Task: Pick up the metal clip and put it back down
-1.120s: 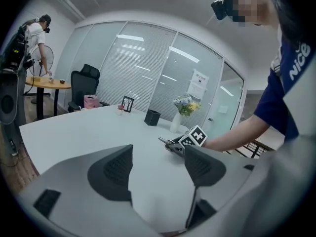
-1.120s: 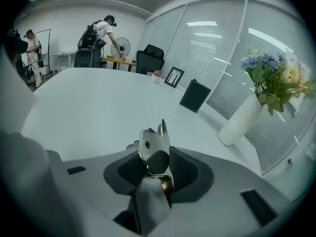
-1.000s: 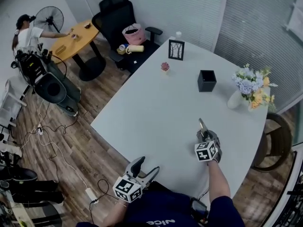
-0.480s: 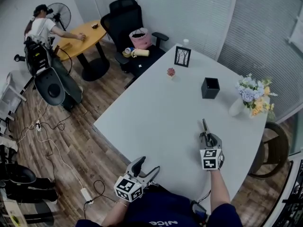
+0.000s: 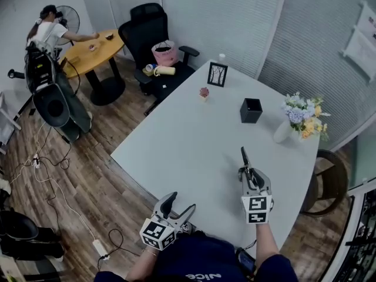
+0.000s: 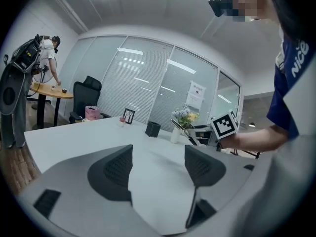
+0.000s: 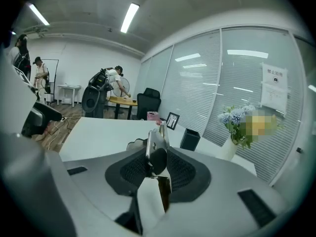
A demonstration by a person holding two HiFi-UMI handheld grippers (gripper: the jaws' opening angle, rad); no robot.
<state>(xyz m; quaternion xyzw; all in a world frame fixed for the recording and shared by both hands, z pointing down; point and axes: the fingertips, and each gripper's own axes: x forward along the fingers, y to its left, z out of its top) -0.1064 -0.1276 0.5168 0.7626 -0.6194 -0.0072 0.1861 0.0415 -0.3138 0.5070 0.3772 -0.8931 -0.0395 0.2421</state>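
Item: metal clip (image 5: 243, 157), a narrow flat strip of bright silvery steel with a rounded far end and a dark rounded part at its middle. Its long axis ran away from the person, the free end pointing to the far side of the table (image 5: 188, 137) and leaning a little left in the head view; in the left gripper view it rose slantwise, clear above the table top. It stood on edge. Position: pinched at its near half between the two ribbed black pads of the right gripper (image 5: 249, 173), jaws drawn close on either flat face, the far half sticking out past the fingertips along the gripper's own line. Left gripper (image 5: 180, 205): jaws spread wide with only bare table showing between them, at the near left edge of the table, well apart from the clip. Both grippers: smooth grey shells, each bearing a cube with black-and-white square markers. Table: large, pale, matt, with rounded corners. On its far right part: a square black box (image 5: 251, 110), open-topped; a white vase (image 5: 282, 131) of blue, white and yellow flowers at the right edge; a black picture frame (image 5: 217, 74), upright; a small pink potted plant (image 5: 204, 92) just near it. Beyond the table: a black office chair (image 5: 141, 31) and a wood-plank floor (image 5: 100, 157).
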